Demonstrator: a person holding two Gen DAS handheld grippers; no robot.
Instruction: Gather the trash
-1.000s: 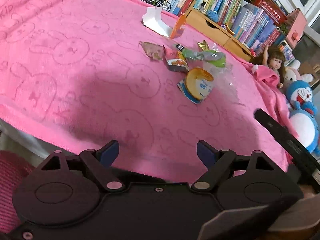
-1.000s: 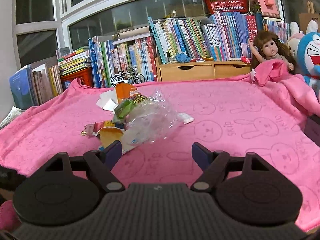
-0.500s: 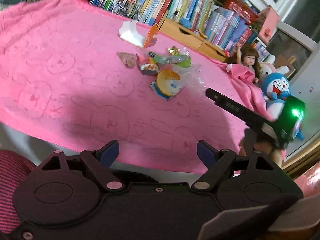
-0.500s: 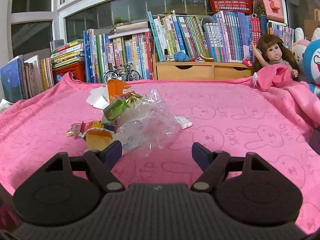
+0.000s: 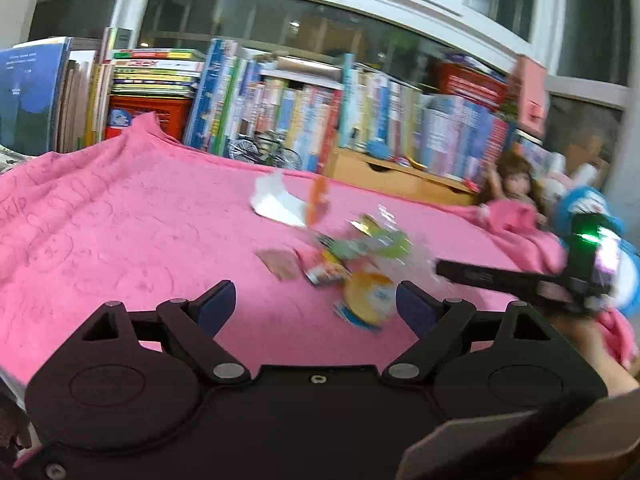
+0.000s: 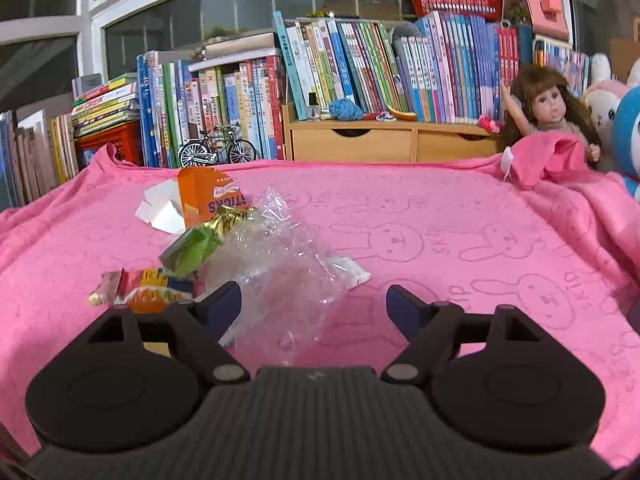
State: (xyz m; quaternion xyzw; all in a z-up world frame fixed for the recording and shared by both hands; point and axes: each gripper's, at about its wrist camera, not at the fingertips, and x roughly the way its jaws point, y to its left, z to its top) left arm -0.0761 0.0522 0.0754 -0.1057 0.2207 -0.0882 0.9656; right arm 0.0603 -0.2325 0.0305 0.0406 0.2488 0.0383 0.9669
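A heap of trash lies on the pink rabbit-print cloth (image 6: 440, 216): an orange snack box (image 6: 208, 198), white torn card (image 6: 160, 212), a green wrapper (image 6: 192, 248), a crumpled clear plastic bag (image 6: 280, 268) and a red-yellow wrapper (image 6: 136, 284). My right gripper (image 6: 314, 304) is open just short of the clear bag, nothing between its fingers. In the blurred left wrist view the same heap (image 5: 360, 256) lies ahead, with a round yellow lid (image 5: 368, 296) nearest. My left gripper (image 5: 316, 304) is open and empty. The right gripper (image 5: 520, 276) shows there at the right.
Rows of books (image 6: 360, 64), a wooden drawer unit (image 6: 392, 144) and a toy bicycle (image 6: 216, 152) line the back edge. A doll (image 6: 548, 116) and a blue plush toy (image 6: 628, 136) sit at the back right, where the cloth bunches up.
The left wrist view has swung up and dropped low toward the cloth, now facing the bookshelf. The right gripper has moved closer to the clear plastic bag. Both stay open.
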